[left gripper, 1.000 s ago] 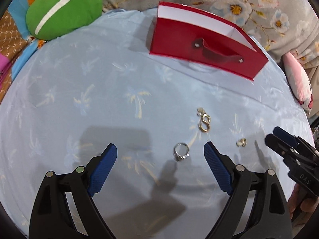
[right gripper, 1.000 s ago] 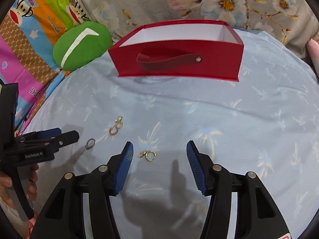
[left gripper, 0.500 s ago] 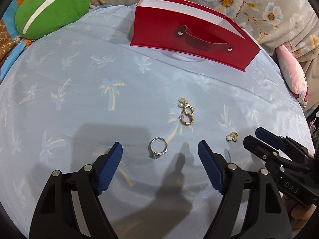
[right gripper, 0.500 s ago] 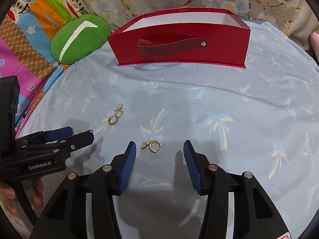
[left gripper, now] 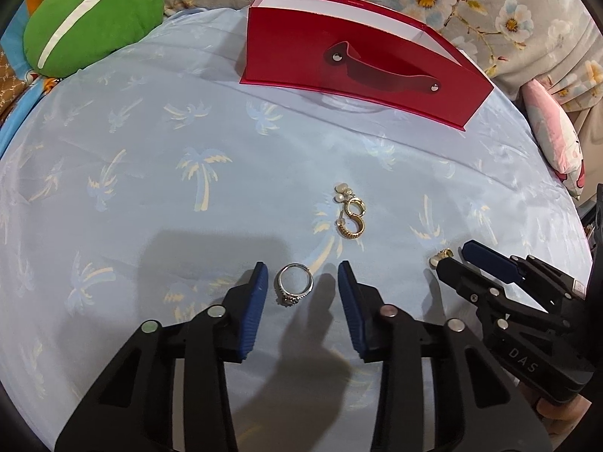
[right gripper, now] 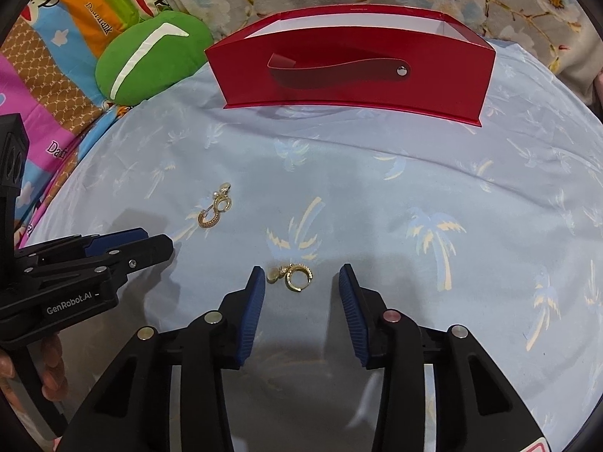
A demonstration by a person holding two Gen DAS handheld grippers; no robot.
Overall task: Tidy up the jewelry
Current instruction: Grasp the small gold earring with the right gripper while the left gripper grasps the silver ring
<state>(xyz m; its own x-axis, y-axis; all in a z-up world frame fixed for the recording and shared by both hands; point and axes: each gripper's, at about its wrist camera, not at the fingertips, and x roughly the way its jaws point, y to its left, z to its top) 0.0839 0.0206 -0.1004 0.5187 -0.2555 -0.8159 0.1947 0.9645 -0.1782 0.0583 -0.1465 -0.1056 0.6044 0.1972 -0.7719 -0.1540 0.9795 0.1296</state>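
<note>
A silver ring (left gripper: 295,288) lies on the light blue palm-print cloth between the fingertips of my left gripper (left gripper: 302,277), which is open around it. A gold hoop earring with a pearl (right gripper: 295,276) lies between the fingertips of my right gripper (right gripper: 301,277), also open. A second pair of gold hoop earrings with pearls (left gripper: 351,213) lies a little beyond the ring; it also shows in the right wrist view (right gripper: 216,205). A red open-top box (left gripper: 361,67) with a strap handle stands at the back; it also shows in the right wrist view (right gripper: 354,64).
A green cushion (left gripper: 88,15) lies at the back left. A pink cushion (left gripper: 556,132) sits at the right edge. The right gripper shows at the right of the left wrist view (left gripper: 456,261). Floral fabric lies behind the box.
Both grippers have moved forward and down to the cloth. Their jaws have narrowed, the left around the silver ring and the right around the gold earring.
</note>
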